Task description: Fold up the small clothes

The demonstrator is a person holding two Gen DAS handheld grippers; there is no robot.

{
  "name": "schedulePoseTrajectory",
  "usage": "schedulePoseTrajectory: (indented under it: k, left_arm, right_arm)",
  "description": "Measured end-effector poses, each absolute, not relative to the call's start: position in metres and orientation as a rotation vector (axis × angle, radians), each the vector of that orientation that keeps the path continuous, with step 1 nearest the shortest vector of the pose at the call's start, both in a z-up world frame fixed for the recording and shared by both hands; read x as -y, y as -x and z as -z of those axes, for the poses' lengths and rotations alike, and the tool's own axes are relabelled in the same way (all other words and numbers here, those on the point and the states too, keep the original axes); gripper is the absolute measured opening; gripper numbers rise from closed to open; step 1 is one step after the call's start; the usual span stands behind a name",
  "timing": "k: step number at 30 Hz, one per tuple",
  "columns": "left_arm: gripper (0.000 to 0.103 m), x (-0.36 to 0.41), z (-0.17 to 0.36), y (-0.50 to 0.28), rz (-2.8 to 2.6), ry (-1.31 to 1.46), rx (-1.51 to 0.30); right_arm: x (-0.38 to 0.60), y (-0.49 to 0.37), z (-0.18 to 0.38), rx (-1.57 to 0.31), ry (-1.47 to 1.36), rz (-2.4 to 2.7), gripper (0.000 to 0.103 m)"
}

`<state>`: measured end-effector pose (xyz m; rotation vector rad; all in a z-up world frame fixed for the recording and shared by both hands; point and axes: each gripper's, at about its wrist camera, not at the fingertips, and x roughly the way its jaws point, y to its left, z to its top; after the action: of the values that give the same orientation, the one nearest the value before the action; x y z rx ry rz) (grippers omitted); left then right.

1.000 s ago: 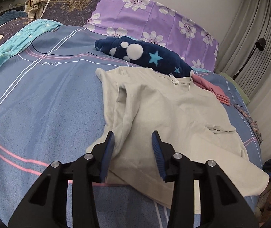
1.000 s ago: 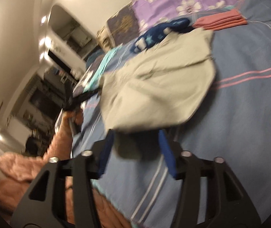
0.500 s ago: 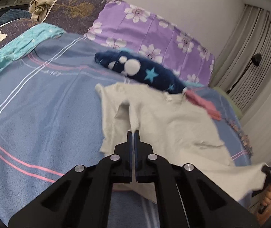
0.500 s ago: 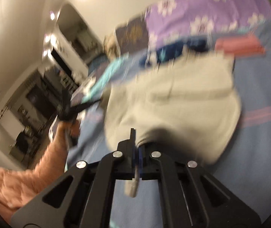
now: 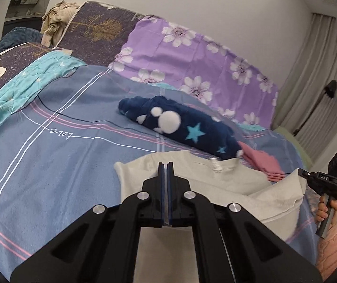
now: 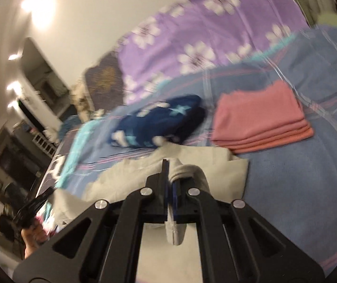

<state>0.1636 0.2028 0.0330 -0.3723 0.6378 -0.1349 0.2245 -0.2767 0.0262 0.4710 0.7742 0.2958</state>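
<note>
Low in both frames, the left gripper (image 5: 166,165) and right gripper (image 6: 168,165) each pinch the hem of a beige shirt (image 5: 215,184) on the blue bedspread (image 5: 62,165). Soft and light (it droops freely), it looks best held at hem corners.

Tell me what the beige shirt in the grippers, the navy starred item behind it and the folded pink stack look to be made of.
Beige shirt: thin, matte knit, probably cotton jersey; it drapes and creases softly.
Navy starred item: thick plush, likely fleece; its surface looks fuzzy and its outline puffy.
Pink stack: thin, smooth fabric; the layered edges lie flat and crisp, but the fibre cannot be told.
</note>
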Motion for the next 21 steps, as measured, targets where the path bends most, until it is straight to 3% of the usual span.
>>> schedulePoseTrajectory:
  k: [3,8,11,13,15,18,21]
  left_arm:
    - [0.001,-0.204,-0.011,-0.195,0.073,0.354,-0.697]
    - [0.002,-0.211,0.021,-0.214,0.038,0.349,-0.756]
    - [0.020,-0.219,0.031,-0.206,0.043,0.362,-0.776]
    - [0.037,-0.223,0.034,-0.192,0.050,0.373,-0.778]
    - [0.048,-0.226,0.037,-0.171,0.070,0.388,-0.783]
    - [0.056,-0.222,0.041,-0.134,0.096,0.366,-0.799]
    - [0.058,-0.218,0.051,-0.099,0.094,0.340,-0.846]
  right_arm:
    - [0.271,-0.252,0.005,-0.838,-0.471,-0.262,0.002]
    - [0.270,-0.258,0.043,-0.907,-0.467,-0.259,0.021]
    - [0.277,-0.235,0.045,-0.902,-0.407,-0.282,0.030]
    - [0.287,-0.217,0.041,-0.876,-0.390,-0.302,0.049]
    - [0.300,-0.188,0.038,-0.861,-0.383,-0.303,0.061]
    - [0.315,-0.147,0.041,-0.877,-0.359,-0.300,0.061]
    - [0.325,-0.108,0.054,-0.924,-0.372,-0.309,0.061]
